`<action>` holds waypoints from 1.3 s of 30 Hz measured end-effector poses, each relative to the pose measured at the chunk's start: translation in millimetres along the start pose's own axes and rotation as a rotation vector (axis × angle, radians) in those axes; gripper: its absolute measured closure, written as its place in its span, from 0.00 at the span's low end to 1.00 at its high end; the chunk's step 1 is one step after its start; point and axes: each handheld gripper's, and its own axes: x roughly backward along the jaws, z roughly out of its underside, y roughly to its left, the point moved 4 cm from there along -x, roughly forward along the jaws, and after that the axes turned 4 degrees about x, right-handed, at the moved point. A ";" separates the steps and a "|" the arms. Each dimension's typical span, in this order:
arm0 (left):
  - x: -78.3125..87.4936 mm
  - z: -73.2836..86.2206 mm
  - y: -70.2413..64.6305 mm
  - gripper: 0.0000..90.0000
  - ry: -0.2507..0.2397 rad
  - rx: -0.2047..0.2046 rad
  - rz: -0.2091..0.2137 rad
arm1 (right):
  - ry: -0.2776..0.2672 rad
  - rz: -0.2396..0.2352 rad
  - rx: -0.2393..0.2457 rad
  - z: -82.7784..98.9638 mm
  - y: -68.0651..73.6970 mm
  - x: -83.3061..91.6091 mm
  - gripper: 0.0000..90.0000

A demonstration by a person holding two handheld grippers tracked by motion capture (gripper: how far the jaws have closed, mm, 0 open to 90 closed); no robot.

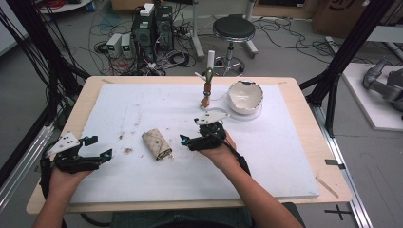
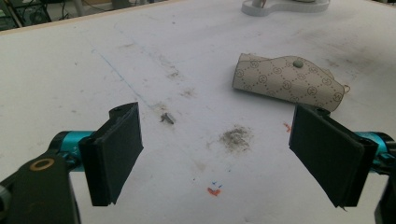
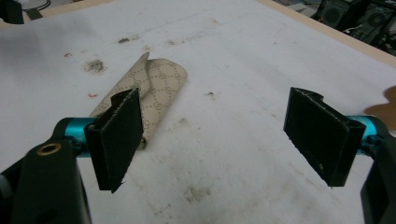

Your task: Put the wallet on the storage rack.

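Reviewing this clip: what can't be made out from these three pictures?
- Pouch: what is inside it; closed flap, all views.
- Pouch's near end in the right gripper view: hidden behind one of that gripper's fingers.
- Bowl: contents not readable in the high view, too small; cut off by the top edge in the left gripper view.
- Stand beside the bowl: too small and blurred to identify.

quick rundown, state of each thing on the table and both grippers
left gripper: open, holding nothing
right gripper: open, holding nothing
patterned pouch: flap shut, lying flat between the grippers
white bowl: upright, rim chipped and jagged
small stand: upright beside the bowl
white mat: flat, smudged with dirt
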 end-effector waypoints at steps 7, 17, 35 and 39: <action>4.7 1.7 1.0 0.19 -0.003 0.006 -0.011 | 0.029 -0.035 0.015 -7.7 18.3 -21.6 0.22; 5.7 2.8 2.4 0.19 -0.003 0.008 -0.015 | 0.128 -0.044 -0.011 -4.9 44.2 -56.1 0.21; 5.2 2.9 2.3 0.19 -0.001 0.004 -0.012 | 0.259 -0.018 -0.030 11.2 77.2 -100.1 0.20; 5.0 3.0 2.3 0.19 0.000 0.005 -0.013 | 0.260 -0.011 -0.027 11.1 77.6 -99.8 0.22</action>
